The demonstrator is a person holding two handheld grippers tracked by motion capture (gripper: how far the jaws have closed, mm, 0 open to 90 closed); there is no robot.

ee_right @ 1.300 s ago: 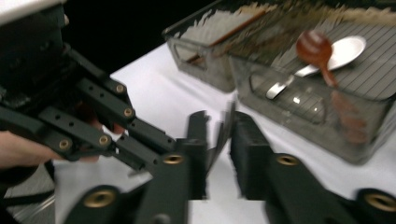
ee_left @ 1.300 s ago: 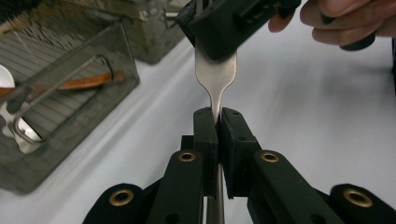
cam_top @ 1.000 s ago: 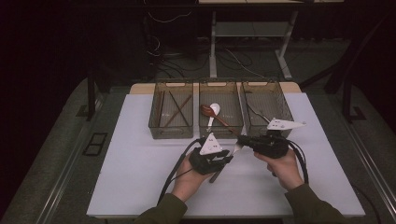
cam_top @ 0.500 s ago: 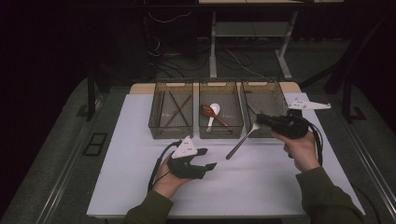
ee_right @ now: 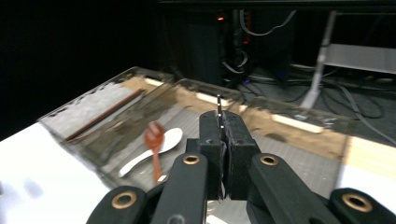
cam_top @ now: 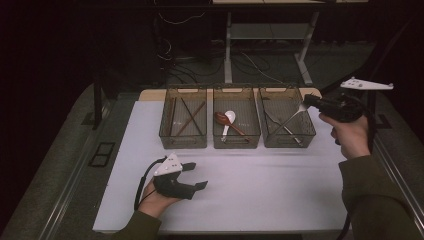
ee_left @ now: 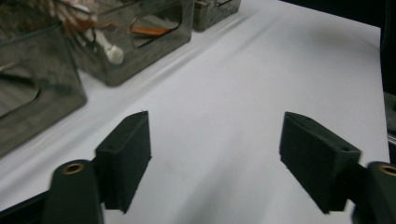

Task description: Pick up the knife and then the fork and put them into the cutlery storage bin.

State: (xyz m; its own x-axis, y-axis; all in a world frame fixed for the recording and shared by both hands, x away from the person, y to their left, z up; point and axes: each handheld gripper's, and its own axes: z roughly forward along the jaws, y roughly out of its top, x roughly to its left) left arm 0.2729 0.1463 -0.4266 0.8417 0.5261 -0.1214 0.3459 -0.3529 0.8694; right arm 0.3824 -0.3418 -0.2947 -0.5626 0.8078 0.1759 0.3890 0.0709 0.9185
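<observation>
At the right of the high view the right gripper (cam_top: pixel 311 103) had its jaws clamped on the handle of a fork (cam_top: pixel 295 112), which slanted down over the right-hand bin (cam_top: pixel 286 140), while the left gripper (cam_top: pixel 192 176) rested at the lower left with its jaws spread wide on nothing. To finish well, the fork probably needed lowering until it lay among the cutlery inside before the jaws parted, so it would not catch the rim.

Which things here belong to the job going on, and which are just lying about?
In the job:
right gripper, shut on a fork
right basket, under the fork

Lying about:
left gripper, open and holding nothing
middle basket with two spoons
left basket with chopsticks
</observation>
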